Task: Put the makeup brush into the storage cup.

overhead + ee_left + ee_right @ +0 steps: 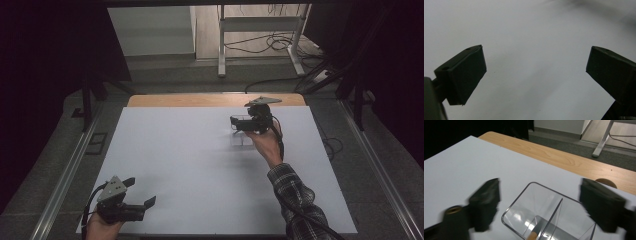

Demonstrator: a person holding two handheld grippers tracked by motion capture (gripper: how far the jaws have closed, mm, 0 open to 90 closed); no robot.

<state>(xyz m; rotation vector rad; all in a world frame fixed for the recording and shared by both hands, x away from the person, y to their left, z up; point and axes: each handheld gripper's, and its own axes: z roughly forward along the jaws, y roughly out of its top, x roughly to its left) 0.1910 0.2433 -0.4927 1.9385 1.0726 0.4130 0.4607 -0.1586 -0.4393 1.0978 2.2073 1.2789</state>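
High view: fixed above the near edge, facing forward and down; takes in the whole white worktop (200,165) and the floor beyond.
Left gripper view: rides the left hand-held gripper (536,65), very close over bare white surface (no edges visible).
Right gripper view: low and close, looking across a clear container (544,215) toward the far wooden edge.
Shared: white worktop surface; high and right views share the container (243,138).

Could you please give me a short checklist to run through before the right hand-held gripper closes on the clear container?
1. Right hand-held gripper open: ok.
2. Clear container between its jaws: ok; they stand either side of it, apart from its walls.
3. Container upright on the white table sheet: ok.
4. Container's contents: cannot tell; something lies at the bottom, cut off by the frame.
5. Left hand-held gripper open, far from the container: ok.
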